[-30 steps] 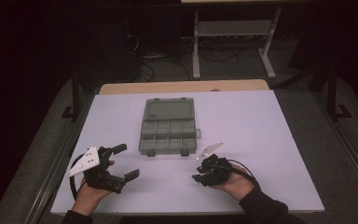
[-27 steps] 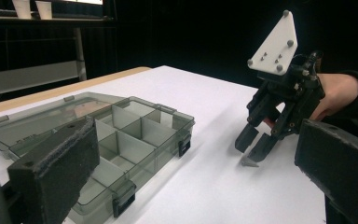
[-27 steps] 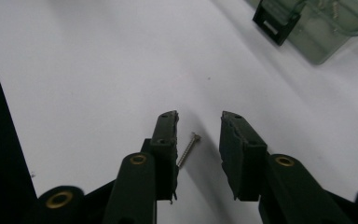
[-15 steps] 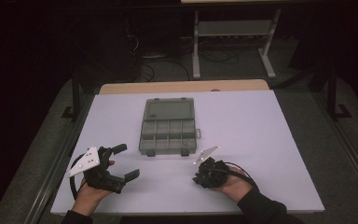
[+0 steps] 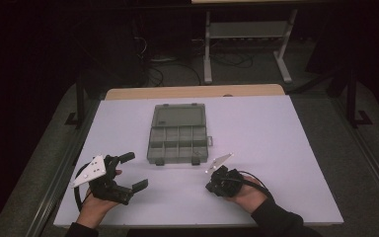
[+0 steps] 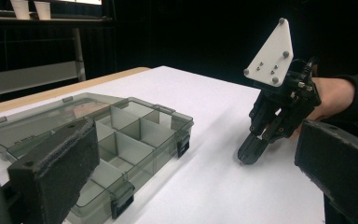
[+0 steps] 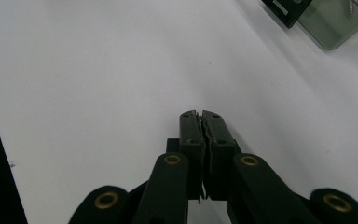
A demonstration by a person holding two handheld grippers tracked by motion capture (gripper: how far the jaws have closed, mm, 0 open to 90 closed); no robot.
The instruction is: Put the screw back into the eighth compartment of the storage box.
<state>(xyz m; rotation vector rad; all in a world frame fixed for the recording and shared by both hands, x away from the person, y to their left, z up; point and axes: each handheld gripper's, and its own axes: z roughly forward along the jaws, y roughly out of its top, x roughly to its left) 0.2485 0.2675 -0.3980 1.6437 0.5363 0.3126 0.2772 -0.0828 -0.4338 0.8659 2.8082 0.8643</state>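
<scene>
A smoky-grey compartment box [image 5: 178,139] lies open at the table's middle, its lid [image 5: 180,116] folded back flat. My left gripper [image 5: 134,171] rests at the front left, open and holding nothing, and its padded jaws frame the box [image 6: 121,140] in the left gripper view. My right gripper [image 5: 211,187] sits at the front right of the box, nose tipped down to the white table top. Its jaws [image 7: 200,114] are pressed together just above the surface. From the left gripper view, the right gripper [image 6: 249,156] stands a little way from the box's near corner.
The white table top [image 5: 276,148] spreads wide to the right and behind the box. A corner of the box [image 7: 335,23] shows a small screw [image 7: 352,7] inside. A wooden strip [image 5: 192,92] borders the far edge, and beyond it the floor is dark, with a metal stand and cables.
My right gripper has shifted slightly left and toward the front edge, nose lower to the table. The left gripper and the box have stayed put.
</scene>
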